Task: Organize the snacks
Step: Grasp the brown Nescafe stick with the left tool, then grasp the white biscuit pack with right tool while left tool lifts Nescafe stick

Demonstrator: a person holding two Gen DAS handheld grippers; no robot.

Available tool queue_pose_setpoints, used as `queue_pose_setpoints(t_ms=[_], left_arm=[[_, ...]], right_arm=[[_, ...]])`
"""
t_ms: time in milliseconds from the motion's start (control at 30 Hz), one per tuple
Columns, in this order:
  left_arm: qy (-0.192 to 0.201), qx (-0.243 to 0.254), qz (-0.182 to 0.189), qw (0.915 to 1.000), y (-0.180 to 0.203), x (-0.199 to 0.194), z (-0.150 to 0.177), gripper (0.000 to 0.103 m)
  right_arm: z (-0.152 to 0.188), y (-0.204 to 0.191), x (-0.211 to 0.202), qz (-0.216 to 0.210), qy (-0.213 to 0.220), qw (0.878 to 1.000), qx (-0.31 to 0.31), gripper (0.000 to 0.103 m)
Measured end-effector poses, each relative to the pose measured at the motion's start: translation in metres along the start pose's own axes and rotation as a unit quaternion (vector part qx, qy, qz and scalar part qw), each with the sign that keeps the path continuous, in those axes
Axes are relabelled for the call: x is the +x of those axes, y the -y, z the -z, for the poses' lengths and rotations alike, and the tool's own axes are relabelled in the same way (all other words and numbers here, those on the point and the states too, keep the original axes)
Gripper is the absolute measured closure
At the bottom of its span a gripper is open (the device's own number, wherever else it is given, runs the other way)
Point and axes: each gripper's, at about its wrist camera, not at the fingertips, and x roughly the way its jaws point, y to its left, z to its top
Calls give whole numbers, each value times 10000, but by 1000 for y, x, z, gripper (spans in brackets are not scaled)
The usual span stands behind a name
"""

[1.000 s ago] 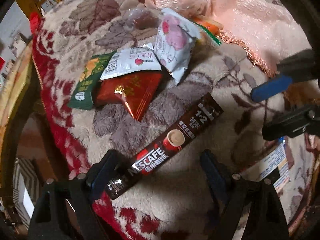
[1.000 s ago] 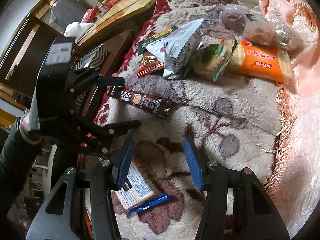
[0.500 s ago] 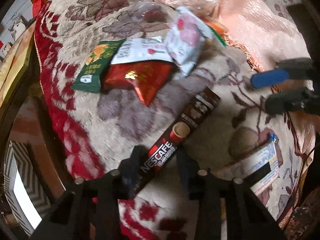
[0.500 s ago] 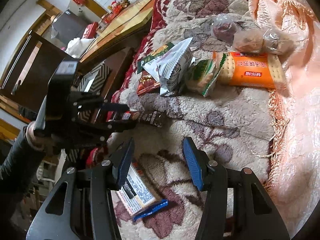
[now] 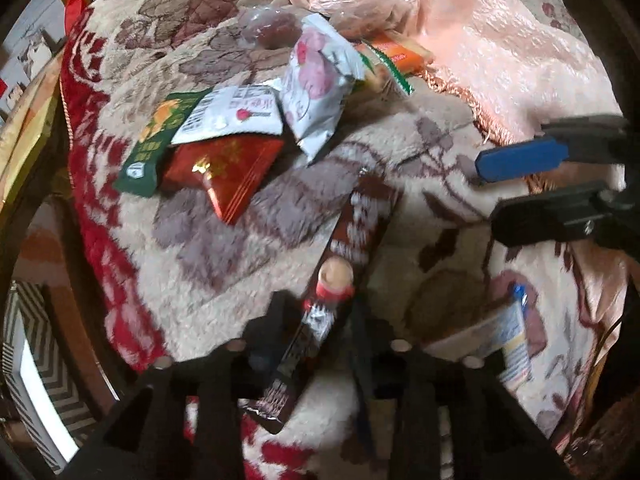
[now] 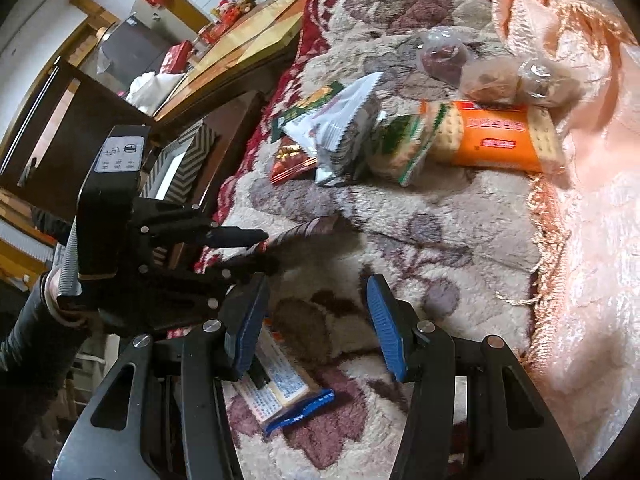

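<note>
A brown Nescafe coffee stick [image 5: 352, 240] sits between the fingers of my left gripper [image 5: 320, 320], gripped near its lower end. In the right wrist view the stick [image 6: 304, 230] juts from the left gripper [image 6: 266, 250], tilted up off the floral blanket [image 6: 440, 208]. The left jaws are opening with the stick still between them. My right gripper [image 6: 316, 320] hovers open and empty over the blanket, and appears at the right of the left wrist view as the right gripper [image 5: 492, 192]. A blue-edged packet [image 6: 284, 388] lies just under it.
Behind lies a snack pile: green packet [image 5: 148, 148], white packet [image 5: 232, 116], red packet [image 5: 224, 168], pink-printed bag [image 5: 316, 92], orange cracker pack [image 6: 496, 136], clear bags of sweets [image 6: 444, 56]. Pink fringed cloth [image 6: 592, 200] covers the right. A wooden table [image 6: 248, 40] stands beyond the blanket's left edge.
The left jaws closed in around the coffee stick. The stick then swung from a diagonal lie to nearly upright in the view, one end raised. The right gripper kept still.
</note>
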Motion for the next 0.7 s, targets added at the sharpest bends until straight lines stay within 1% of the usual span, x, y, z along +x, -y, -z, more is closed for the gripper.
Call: queue_pose_setpoints(t_ms=[67, 133, 167, 200, 233, 267, 300, 367, 433, 467, 500, 600, 700], left_arm=[[48, -35, 37, 10000, 1, 1, -4, 43], [30, 28, -53, 10000, 2, 6, -7, 43], [71, 56, -92, 9999, 3, 7, -8, 46], [76, 63, -85, 9999, 5, 8, -10, 53], [75, 56, -81, 9999, 8, 6, -8, 57], [83, 26, -105, 9999, 6, 4, -8, 64], [89, -32, -67, 9999, 5, 2, -5, 69], [59, -93, -64, 9999, 0, -1, 2, 76], [59, -140, -9, 9999, -5, -4, 8, 80], [68, -167, -22, 9998, -6, -5, 12, 87], [79, -178, -54, 9998, -7, -7, 16, 91], [169, -407, -98, 9990, -11, -13, 31, 92], [250, -761, -31, 9968, -19, -19, 49, 92]], right_arm=[[0, 4, -1, 22, 21, 10000, 72, 52], [0, 5, -2, 23, 35, 9999, 97, 52], [0, 5, -3, 23, 39, 10000, 86, 52], [0, 4, -4, 23, 47, 10000, 66, 52], [0, 2, -5, 21, 68, 10000, 41, 52], [0, 2, -6, 14, 82, 10000, 31, 52], [0, 1, -7, 6, 94, 10000, 27, 52], [1, -1, -8, -8, 115, 9999, 20, 52], [2, -5, -10, -52, 114, 9999, -50, 52], [3, -8, -11, -87, 103, 9998, -110, 52], [4, -12, -12, -141, 90, 9997, -195, 52], [10, -34, -9, -278, -87, 9972, -691, 52], [23, -61, 1, -104, -336, 9894, -1409, 51]])
